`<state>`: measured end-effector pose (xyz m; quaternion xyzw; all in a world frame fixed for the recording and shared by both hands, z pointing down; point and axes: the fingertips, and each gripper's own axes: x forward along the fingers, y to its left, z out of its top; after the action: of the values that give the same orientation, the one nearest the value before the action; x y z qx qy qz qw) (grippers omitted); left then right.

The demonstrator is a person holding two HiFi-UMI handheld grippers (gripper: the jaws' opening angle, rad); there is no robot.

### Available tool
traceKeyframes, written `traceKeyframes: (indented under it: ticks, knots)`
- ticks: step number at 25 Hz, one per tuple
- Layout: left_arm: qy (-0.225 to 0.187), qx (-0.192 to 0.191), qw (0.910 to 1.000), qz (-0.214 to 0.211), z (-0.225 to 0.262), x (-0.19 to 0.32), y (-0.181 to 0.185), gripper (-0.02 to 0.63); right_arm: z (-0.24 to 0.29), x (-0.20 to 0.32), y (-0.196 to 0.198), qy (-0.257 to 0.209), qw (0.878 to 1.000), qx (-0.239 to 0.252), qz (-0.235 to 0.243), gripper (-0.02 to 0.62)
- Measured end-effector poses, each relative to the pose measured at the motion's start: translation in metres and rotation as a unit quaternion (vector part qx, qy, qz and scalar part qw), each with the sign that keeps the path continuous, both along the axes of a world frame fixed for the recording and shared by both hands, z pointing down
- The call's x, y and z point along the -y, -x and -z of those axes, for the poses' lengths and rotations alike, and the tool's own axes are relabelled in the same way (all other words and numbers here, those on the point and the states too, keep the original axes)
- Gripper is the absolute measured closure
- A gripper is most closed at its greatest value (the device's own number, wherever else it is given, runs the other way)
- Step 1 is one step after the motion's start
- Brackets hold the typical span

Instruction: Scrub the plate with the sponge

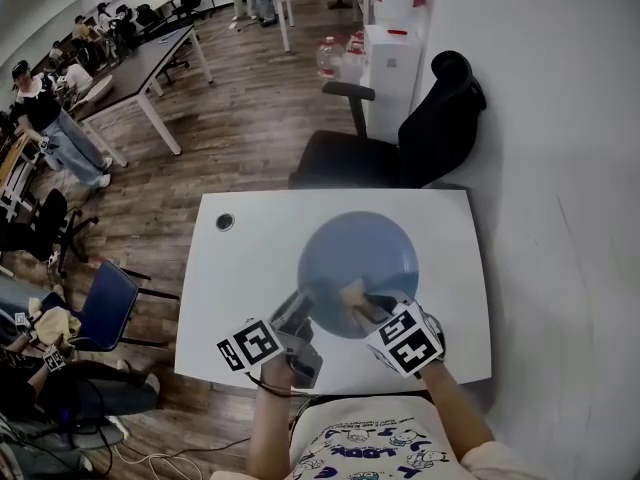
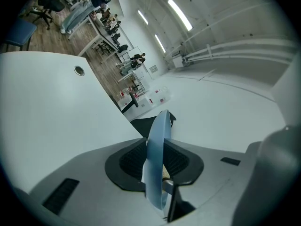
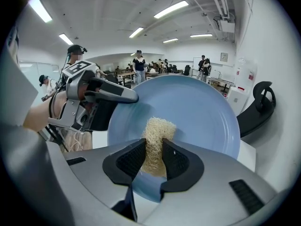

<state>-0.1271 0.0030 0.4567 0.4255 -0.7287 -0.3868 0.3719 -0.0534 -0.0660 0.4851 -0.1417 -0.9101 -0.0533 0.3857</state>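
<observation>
Config.: the left gripper [image 2: 156, 163] clamps the plate [image 3: 202, 109] by its near-left rim. In the left gripper view the rim runs edge-on between the pads, both pressed on it, jaws narrow. The right gripper [image 3: 153, 161] holds the sponge [image 3: 157, 138], a pale fibrous pad, w/ jaws at approx. mid width and pads squeezing its sides. Plate pos.: above the white table [image 1: 240, 268], near its front edge, directly in front of the person; whether the far rim rests on the table can't be told. Key relation: the plate's concave face lies straight ahead of the right fingertips. The sponge's free end sticks out past them and appears to meet that face in the near half of the well, short of ctr. Sponge long axis runs along the jaws, i.e. from the near rim toward plate ctr, so the judged next stroke = a push along or across that axis w/ the sponge end flat on the face. The right gripper is the working one; the left sits at the rim only, just beside the right, and acts as the brace. Risk, judged: hard pressure could lever the plate in the rim clamp. Count: plates 1, sponges 1, grippers 2, tables 1.
</observation>
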Motion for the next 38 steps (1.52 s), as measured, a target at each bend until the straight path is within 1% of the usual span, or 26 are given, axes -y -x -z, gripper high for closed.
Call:
traceKeyframes:
  ticks: [11, 22, 38]
  knots:
    - [-0.008, 0.004, 0.9999, -0.009, 0.004, 0.002, -0.002, 0.518, 0.002, 0.031, -0.002, -0.003, 0.999, 0.0, -0.05, 0.485]
    - [-0.011, 0.005, 0.9998, -0.013, 0.005, 0.002, -0.001, 0.518, 0.002, 0.057, -0.003, -0.014, 0.997, -0.002, -0.082, 0.485]
    - [-0.013, 0.008, 0.9994, -0.03, 0.006, 0.003, -0.004, 0.517, 0.007, 0.093, 0.002, -0.029, 0.991, 0.0, -0.129, 0.485]
